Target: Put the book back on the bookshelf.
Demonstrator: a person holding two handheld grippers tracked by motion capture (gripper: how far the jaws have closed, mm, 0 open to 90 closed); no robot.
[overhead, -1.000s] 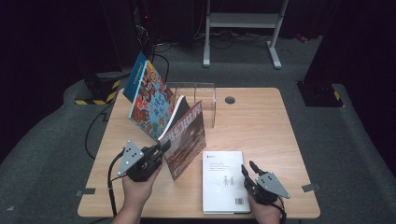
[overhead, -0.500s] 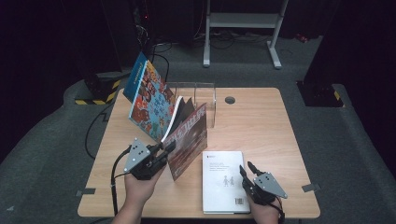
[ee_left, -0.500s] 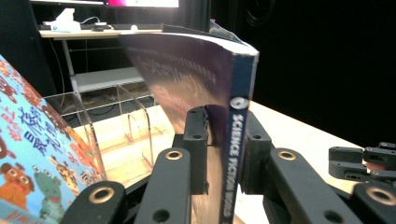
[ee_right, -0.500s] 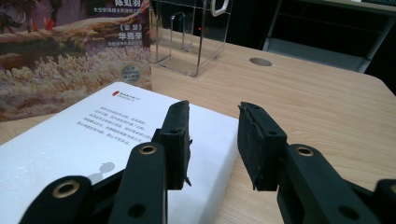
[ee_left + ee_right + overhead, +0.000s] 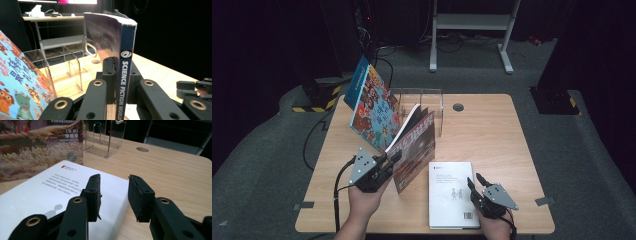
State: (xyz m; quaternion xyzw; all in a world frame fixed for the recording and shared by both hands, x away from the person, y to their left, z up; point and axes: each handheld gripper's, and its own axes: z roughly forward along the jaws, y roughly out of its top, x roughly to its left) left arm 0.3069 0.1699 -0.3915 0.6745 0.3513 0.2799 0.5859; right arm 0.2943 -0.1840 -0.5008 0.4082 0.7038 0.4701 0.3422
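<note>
Dark grey carpet surrounds a pale wooden worktop, with a white metal stand on the floor beyond its far edge. At the left, a colourful cartoon picture book stands tilted, leaning toward the left, next to a clear acrylic book rack near the far edge. In front of the rack, the left hand-held gripper is clamped on the spine of a magazine lettered "SCIENCE FICTION WORLD"; in the left gripper view the spine rises upright between the two black jaws, which press on it from both sides after a brief loosening and re-tightening. The magazine stands on its lower edge on the worktop, between the picture book and a white book. To the right, the white paperback book lies flat near the front edge. The right hand-held gripper sits at that book's right edge, its jaws apart with nothing between them; in the right gripper view one jaw is over the white cover, the other over bare wood.
</note>
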